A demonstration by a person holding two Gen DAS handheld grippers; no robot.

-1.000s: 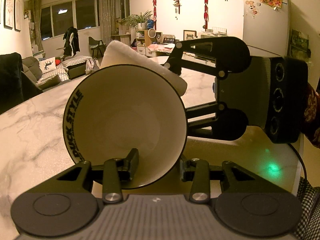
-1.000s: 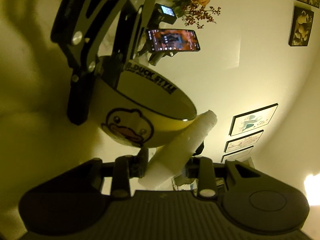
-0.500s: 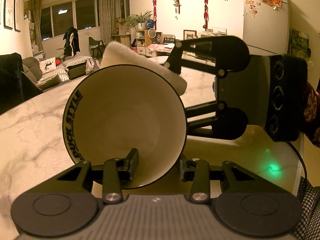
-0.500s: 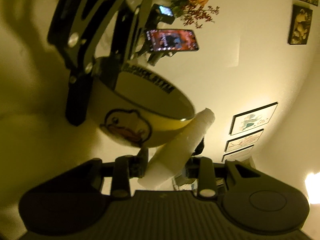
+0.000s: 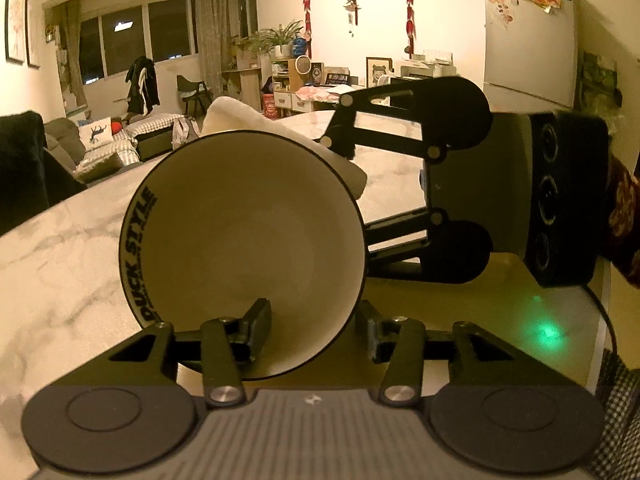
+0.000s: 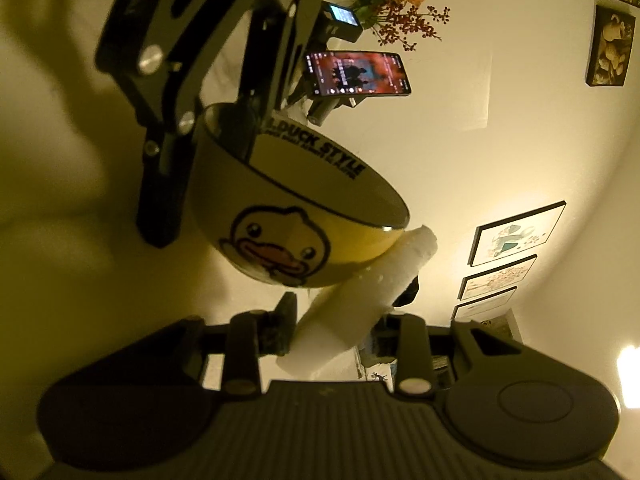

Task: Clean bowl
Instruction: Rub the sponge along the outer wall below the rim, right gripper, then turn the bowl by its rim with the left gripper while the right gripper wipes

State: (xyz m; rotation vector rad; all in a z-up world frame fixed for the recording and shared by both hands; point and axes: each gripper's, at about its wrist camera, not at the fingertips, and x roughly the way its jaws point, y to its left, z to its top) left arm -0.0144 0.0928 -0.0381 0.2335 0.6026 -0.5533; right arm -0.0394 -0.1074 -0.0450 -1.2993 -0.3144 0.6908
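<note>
Left wrist view: my left gripper (image 5: 312,330) holds the bowl (image 5: 244,256) on its side above the marble table (image 5: 52,264), the mouth turned toward the lens. One finger (image 5: 256,330) sits inside the bowl at about 6 o'clock of the rim, the other outside the wall at 5 o'clock, so the wall runs between them. These jaws have just been easing wider with the wall between them; whether the pads press on it I cannot tell. "DUCK STYLE" runs along the inner rim at 9 o'clock. Behind the rim, from 12 to 2 o'clock, a white cloth (image 5: 240,118) shows, and my right gripper (image 5: 338,148) reaches in from 3 o'clock with its upper finger on that cloth. A green glow (image 5: 546,330) lies on the table at 4 o'clock of the bowl.

Right wrist view: my right gripper (image 6: 340,320) pinches the rolled white cloth (image 6: 360,292) between its two fingers. The roll rises toward 1 o'clock and touches the outside of the yellow bowl (image 6: 288,216) just below the rim, beside the printed duck face (image 6: 276,244). My left gripper (image 6: 224,128) straddles the bowl's far rim at 11 o'clock. A lit phone (image 6: 356,74) sits on a stand at 12 o'clock, with flowers (image 6: 400,8) above it and framed pictures (image 6: 516,232) on the wall at 3 o'clock.
</note>
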